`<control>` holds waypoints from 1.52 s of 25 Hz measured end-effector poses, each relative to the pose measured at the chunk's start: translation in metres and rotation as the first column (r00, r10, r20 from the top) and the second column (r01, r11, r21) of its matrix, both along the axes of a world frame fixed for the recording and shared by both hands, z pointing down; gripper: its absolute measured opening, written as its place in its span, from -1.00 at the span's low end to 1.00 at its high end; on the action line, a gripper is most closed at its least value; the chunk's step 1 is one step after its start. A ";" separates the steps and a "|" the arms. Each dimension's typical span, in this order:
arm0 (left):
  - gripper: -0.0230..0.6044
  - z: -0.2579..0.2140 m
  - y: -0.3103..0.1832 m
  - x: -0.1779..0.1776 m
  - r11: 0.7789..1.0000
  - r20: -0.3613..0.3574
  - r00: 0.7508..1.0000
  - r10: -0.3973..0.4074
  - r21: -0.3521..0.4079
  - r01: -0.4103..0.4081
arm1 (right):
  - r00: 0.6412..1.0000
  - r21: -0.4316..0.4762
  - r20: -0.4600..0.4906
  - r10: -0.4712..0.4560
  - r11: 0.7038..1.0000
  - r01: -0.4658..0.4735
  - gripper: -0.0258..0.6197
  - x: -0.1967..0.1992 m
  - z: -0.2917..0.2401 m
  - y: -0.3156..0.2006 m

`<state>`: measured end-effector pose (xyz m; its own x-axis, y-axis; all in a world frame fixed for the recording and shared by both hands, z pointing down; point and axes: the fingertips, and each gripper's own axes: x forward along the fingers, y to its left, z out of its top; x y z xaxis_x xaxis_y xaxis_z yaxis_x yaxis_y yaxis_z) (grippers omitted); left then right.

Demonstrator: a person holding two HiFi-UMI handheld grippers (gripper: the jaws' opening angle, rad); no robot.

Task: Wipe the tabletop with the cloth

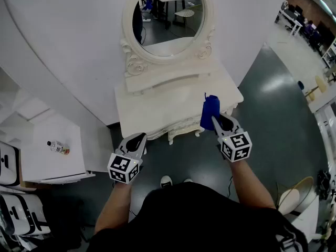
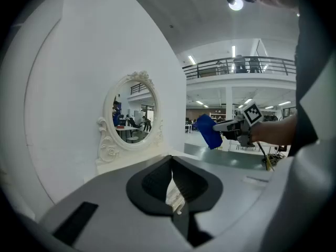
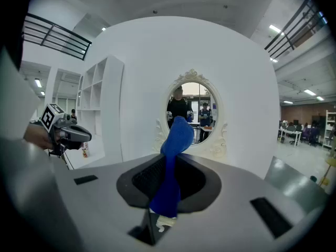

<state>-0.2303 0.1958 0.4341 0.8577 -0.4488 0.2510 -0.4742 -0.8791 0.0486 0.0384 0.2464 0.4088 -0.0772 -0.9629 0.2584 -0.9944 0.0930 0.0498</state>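
A white dressing table (image 1: 173,103) with an oval mirror (image 1: 167,17) stands against the white wall ahead of me. In the head view my right gripper (image 1: 216,121) is shut on a blue cloth (image 1: 209,111), held over the table's front right corner and above its top. In the right gripper view the cloth (image 3: 173,164) rises upright from between the jaws, in front of the mirror (image 3: 192,112). My left gripper (image 1: 140,137) hovers off the table's front left corner, jaws shut and empty. From the left gripper view (image 2: 171,185) the cloth (image 2: 209,132) hangs in the air to the right.
A low white side table (image 1: 50,159) at the left carries a small bottle (image 1: 59,148). White chairs (image 1: 11,172) stand at the far left. White shelving (image 3: 100,104) flanks the wall. A round tan object (image 1: 296,193) sits on the grey floor at the lower right.
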 end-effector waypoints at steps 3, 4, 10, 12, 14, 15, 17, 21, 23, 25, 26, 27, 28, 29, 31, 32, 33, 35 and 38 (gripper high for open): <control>-0.89 -0.004 -0.003 -0.012 1.000 -0.005 1.000 0.003 -0.001 -0.003 | 1.000 -0.003 -0.006 0.007 1.000 -0.007 -0.77 -0.012 -0.003 0.003; -0.89 -0.007 -0.005 -0.015 1.000 -0.008 1.000 0.005 0.003 -0.005 | 1.000 -0.006 -0.007 0.010 1.000 -0.010 -0.77 -0.015 -0.003 0.003; -0.89 -0.020 -0.019 -0.024 0.999 -0.032 0.999 0.041 0.028 -0.040 | 0.999 -0.013 0.001 0.051 0.999 -0.051 -0.77 -0.027 -0.001 -0.002; -0.89 -0.022 -0.023 -0.029 0.998 -0.038 0.998 0.047 0.032 -0.046 | 0.997 -0.004 0.013 0.073 0.997 -0.073 -0.77 -0.029 -0.004 -0.006; -0.89 -0.023 -0.030 -0.035 0.998 -0.040 0.998 0.046 0.036 -0.045 | 0.996 0.003 0.023 0.090 0.996 -0.090 -0.77 -0.032 -0.006 -0.013; -0.89 -0.022 -0.033 -0.038 0.998 -0.041 0.998 0.043 0.035 -0.042 | 0.996 0.004 0.024 0.091 0.996 -0.091 -0.77 -0.035 -0.005 -0.017; -0.89 -0.019 -0.038 -0.046 0.999 -0.042 0.999 0.034 0.028 -0.033 | 0.997 0.002 0.021 0.079 0.997 -0.079 -0.77 -0.043 -0.004 -0.023; -0.89 -0.018 -0.046 -0.057 1.000 -0.045 0.999 0.010 0.024 -0.009 | 0.998 0.003 0.004 0.057 0.998 -0.057 -0.77 -0.048 -0.006 -0.035; -0.89 -0.018 -0.052 -0.058 1.000 -0.046 0.999 0.001 0.026 0.001 | 0.999 0.007 0.004 0.052 0.999 -0.052 -0.77 -0.047 -0.006 -0.044; -0.89 -0.018 -0.060 -0.058 1.000 -0.045 0.999 -0.007 0.028 0.008 | 0.999 0.009 0.002 0.041 0.999 -0.041 -0.77 -0.048 -0.006 -0.054; -0.89 -0.018 -0.064 -0.057 0.999 -0.044 0.999 -0.011 0.029 0.012 | 0.999 0.008 0.001 0.033 0.999 -0.033 -0.77 -0.048 -0.005 -0.060; -0.89 -0.019 -0.068 -0.057 0.999 -0.042 0.999 -0.016 0.031 0.017 | 1.000 0.006 0.001 0.025 1.000 -0.025 -0.77 -0.048 -0.003 -0.067; -0.89 -0.019 -0.072 -0.055 0.999 -0.039 0.999 -0.021 0.032 0.022 | 1.000 0.004 0.003 0.016 1.000 -0.016 -0.77 -0.047 -0.002 -0.073; -0.89 -0.019 -0.076 -0.052 0.999 -0.035 0.999 -0.027 0.033 0.029 | 1.000 0.003 0.004 0.008 1.000 -0.008 -0.77 -0.044 0.000 -0.080; -0.89 -0.018 -0.086 -0.044 0.999 -0.028 0.999 -0.041 0.034 0.042 | 1.000 0.001 0.007 -0.008 1.000 0.008 -0.77 -0.036 0.003 -0.093; -0.89 -0.018 -0.092 -0.038 0.998 -0.026 0.999 -0.048 0.036 0.049 | 1.000 0.001 0.008 -0.016 1.000 0.016 -0.77 -0.030 0.004 -0.101; -0.89 -0.018 -0.098 -0.032 0.998 -0.023 0.998 -0.055 0.036 0.056 | 1.000 0.001 0.010 -0.024 1.000 0.024 -0.77 -0.023 0.005 -0.110; -0.89 -0.017 -0.109 -0.017 0.997 -0.018 0.997 -0.072 0.034 0.072 | 0.999 -0.002 0.014 -0.045 0.999 0.045 -0.77 -0.009 0.009 -0.128; -0.89 -0.016 -0.130 0.010 0.995 -0.008 0.995 -0.099 0.030 0.100 | 0.997 -0.008 0.021 -0.080 0.997 0.080 -0.77 0.016 0.010 -0.162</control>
<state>-0.2208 0.0654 0.4176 0.8099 -0.5392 0.2311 -0.5592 -0.8286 0.0263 0.0545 0.0848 0.4189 -0.1590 -0.9512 0.2644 -0.9846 0.1725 0.0281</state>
